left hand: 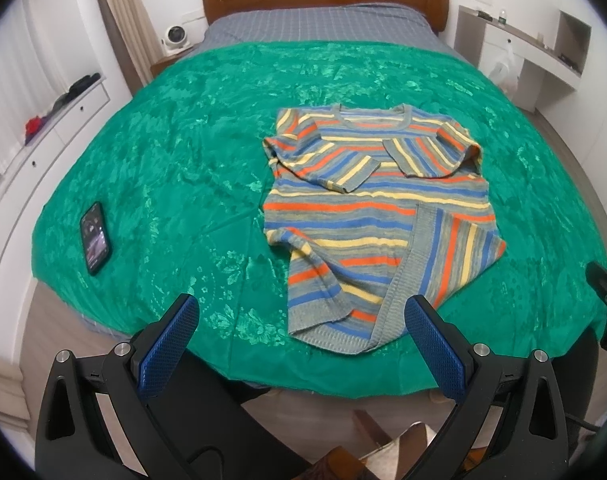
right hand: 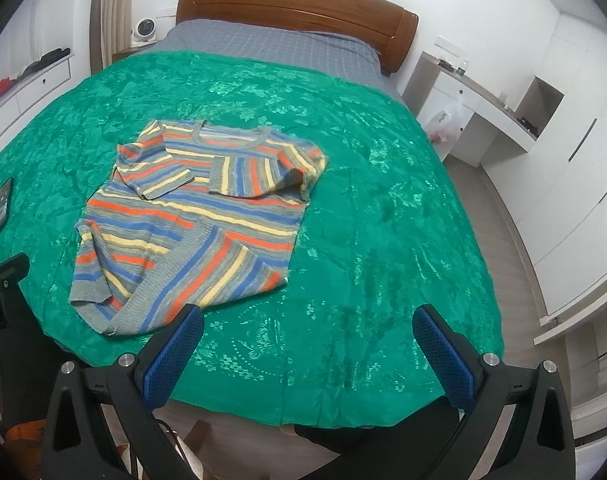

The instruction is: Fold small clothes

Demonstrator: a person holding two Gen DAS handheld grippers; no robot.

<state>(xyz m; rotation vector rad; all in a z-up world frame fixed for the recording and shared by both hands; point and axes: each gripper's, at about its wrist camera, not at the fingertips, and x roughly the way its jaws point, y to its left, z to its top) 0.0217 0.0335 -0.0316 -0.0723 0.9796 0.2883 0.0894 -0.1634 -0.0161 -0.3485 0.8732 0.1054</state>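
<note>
Grippers, left [left hand: 303, 312] and right [right hand: 307, 320], hover above bed edge, jaws wide.

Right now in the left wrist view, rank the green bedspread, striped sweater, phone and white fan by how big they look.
1. green bedspread
2. striped sweater
3. phone
4. white fan, though it sits much farther away, so its last place is unsure.

Left gripper [left hand: 301, 314] jaws spread wide, empty, right gripper [right hand: 309, 324] likewise agape, side by side
</note>
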